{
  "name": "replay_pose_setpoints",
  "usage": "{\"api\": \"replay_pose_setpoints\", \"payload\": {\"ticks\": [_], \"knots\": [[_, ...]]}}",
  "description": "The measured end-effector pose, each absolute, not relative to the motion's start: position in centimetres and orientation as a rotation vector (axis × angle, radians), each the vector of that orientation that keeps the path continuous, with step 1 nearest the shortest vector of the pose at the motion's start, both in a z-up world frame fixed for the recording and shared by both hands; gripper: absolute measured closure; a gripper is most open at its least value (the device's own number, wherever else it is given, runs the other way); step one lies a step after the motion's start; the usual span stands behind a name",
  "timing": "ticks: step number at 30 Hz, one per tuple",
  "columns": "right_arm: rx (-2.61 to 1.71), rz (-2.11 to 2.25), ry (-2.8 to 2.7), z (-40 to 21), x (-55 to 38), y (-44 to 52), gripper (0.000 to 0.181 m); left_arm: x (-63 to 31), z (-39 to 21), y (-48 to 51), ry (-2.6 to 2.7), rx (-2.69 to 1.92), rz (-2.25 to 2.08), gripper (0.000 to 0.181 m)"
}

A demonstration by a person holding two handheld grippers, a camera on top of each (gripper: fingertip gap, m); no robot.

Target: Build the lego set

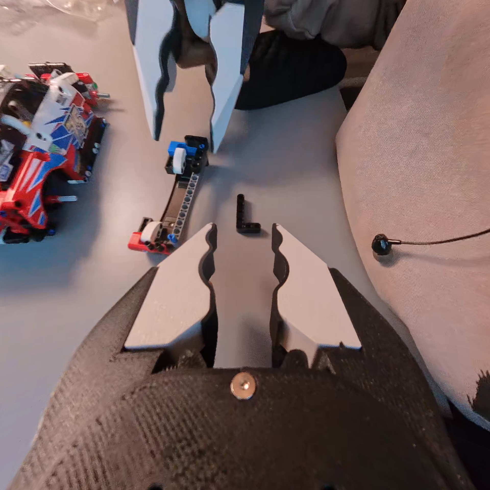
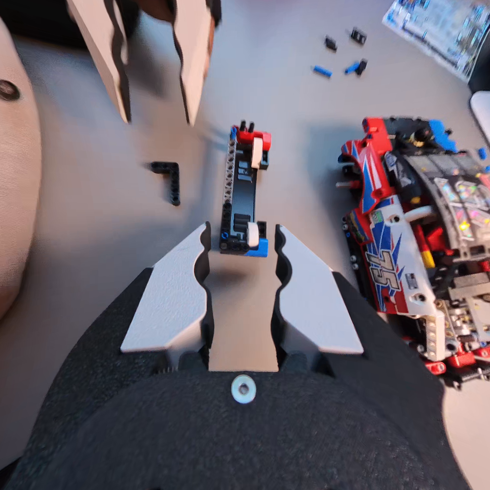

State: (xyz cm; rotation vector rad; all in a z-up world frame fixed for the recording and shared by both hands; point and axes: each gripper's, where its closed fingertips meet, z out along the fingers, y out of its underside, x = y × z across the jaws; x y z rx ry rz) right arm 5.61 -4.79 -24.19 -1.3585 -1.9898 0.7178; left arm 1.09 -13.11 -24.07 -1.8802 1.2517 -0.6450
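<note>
Left wrist view: the left gripper (image 1: 244,225) hangs wide open and empty, just near of the black L-shaped beam (image 1: 246,217). The right gripper (image 2: 241,225) is likewise open and empty before the long subassembly (image 2: 245,193).

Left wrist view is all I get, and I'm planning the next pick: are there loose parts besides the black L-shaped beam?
Observer: Yes. The right wrist view shows blue pins and small black connectors lying beyond the long sub-assembly.
Operator: Any instructions nearby?
Observer: A printed booklet lies at the far corner, past those parts.
Operator: Is the right gripper holding anything?
Observer: No. The right gripper is open, and the sub-assembly's blue end sits between its fingertips, apparently untouched.
</note>
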Motion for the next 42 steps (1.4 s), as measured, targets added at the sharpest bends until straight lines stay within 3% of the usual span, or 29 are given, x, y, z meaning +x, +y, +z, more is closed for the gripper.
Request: {"api": "replay_pose_setpoints", "payload": {"ticks": [8,16,24,27,29,36,42], "knots": [[-1.075,0.866,-2.04,-22.5,5.5,-8.9,0.148,2.5,-27.7,-12.5,1.422,-2.044,-0.494,0.16],[-0.669,0.72,-2.037,-22.8,4.0,-12.0,0.155,3.8,-21.6,-13.3,0.948,-2.031,-1.438,0.16],[-0.806,0.893,-1.951,-21.2,3.8,-11.6,0.175,3.8,-19.8,-13.0,0.72,-1.952,-1.65,0.161],[-1.091,1.039,-1.943,-22.1,3.5,-10.7,0.177,2.7,-19.5,-11.4,0.646,-1.93,-1.492,0.163],[-1.324,1.203,-1.856,-22.0,3.1,-9.9,0.177,1.9,-18.7,-10.5,0.672,-1.88,-1.291,0.156],[-1.805,1.681,-1.6,-20.6,1.2,-9.1,0.177,-0.2,-19.4,-8.6,1.086,-1.702,-0.207,0.146],[-1.876,1.765,-1.604,-20.8,0.1,-9.9,0.177,-1.0,-21.2,-8.7,1.192,-1.691,-0.066,0.164]]}}
